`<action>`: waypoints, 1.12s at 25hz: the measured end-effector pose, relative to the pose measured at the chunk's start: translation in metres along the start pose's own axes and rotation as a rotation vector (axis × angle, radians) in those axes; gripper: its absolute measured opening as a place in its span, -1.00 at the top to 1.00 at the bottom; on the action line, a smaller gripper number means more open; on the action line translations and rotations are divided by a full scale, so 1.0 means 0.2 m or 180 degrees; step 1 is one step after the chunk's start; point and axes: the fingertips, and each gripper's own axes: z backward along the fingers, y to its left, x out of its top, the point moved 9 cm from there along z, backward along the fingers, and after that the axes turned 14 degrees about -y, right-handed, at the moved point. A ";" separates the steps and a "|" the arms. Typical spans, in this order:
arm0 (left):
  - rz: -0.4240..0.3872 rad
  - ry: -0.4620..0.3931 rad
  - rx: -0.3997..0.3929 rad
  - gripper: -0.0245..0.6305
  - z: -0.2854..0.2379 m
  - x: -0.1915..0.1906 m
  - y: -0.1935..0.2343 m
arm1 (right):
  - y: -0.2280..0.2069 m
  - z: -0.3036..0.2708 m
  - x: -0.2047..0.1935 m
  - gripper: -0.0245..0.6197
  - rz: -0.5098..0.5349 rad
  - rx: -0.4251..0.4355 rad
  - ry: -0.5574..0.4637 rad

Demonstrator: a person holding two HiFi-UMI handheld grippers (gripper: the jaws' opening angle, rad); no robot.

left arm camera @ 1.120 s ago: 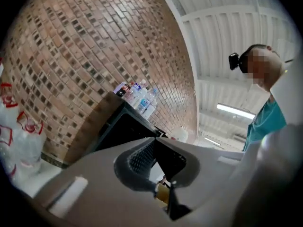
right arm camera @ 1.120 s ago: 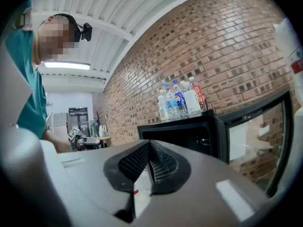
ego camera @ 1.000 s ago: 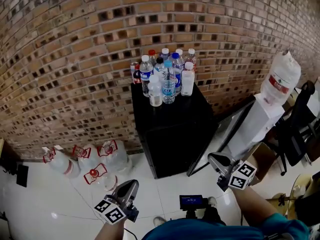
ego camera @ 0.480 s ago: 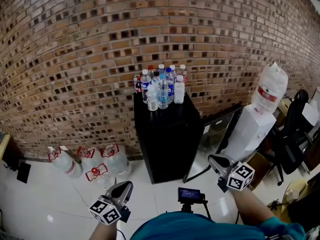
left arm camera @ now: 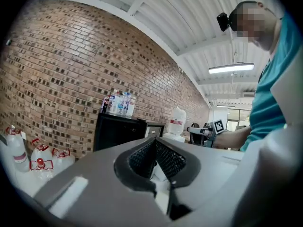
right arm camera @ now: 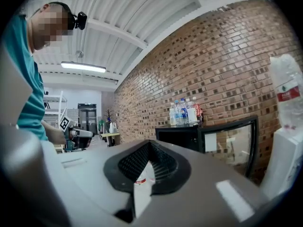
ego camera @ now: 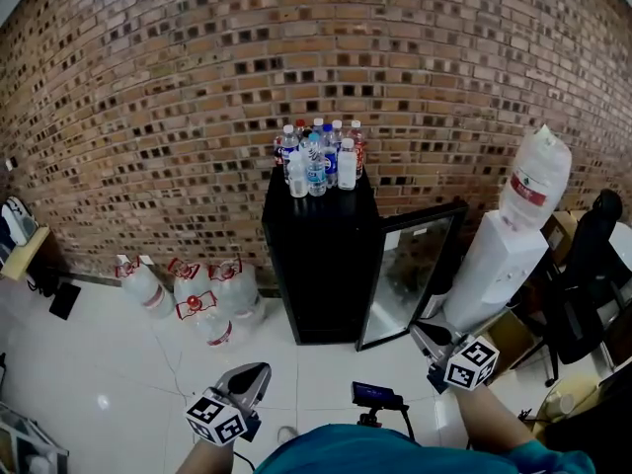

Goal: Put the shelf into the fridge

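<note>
The black mini fridge point(ego camera: 318, 265) stands against the brick wall, with its glass door point(ego camera: 413, 270) swung open to the right. No shelf shows in any view. My left gripper point(ego camera: 253, 377) is low at the bottom left, well short of the fridge, shut with nothing in it; its jaws point(left arm camera: 155, 141) meet at the tip. My right gripper point(ego camera: 429, 335) is held near the foot of the open door, also shut and empty point(right arm camera: 149, 143). The right gripper view shows the fridge point(right arm camera: 177, 135) and the door point(right arm camera: 232, 143) ahead.
Several water bottles point(ego camera: 318, 156) crowd the fridge top. A white water dispenser point(ego camera: 499, 260) with a jug stands right of the door, and an office chair point(ego camera: 583, 275) beyond it. Large water jugs point(ego camera: 197, 289) lie on the floor at left. A small screen on a stand point(ego camera: 376, 395) is by my body.
The view has pulled back and swung, so the fridge looks smaller and its open glass door now faces me. Both grippers stay low and shut.
</note>
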 end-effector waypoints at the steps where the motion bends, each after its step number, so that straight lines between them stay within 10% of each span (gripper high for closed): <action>1: -0.0031 0.0027 -0.0006 0.84 0.03 0.01 -0.06 | 0.03 0.04 0.02 0.92 -0.0020 0.0018 0.0003; 15: 0.0153 -0.0002 -0.0057 0.84 0.74 0.38 -0.34 | 0.94 0.04 0.19 0.92 0.0026 0.0148 0.0070; 28: 0.0154 0.0101 -0.0438 0.84 1.39 0.77 -0.64 | 1.87 0.40 0.45 0.92 0.0009 -0.0264 0.0019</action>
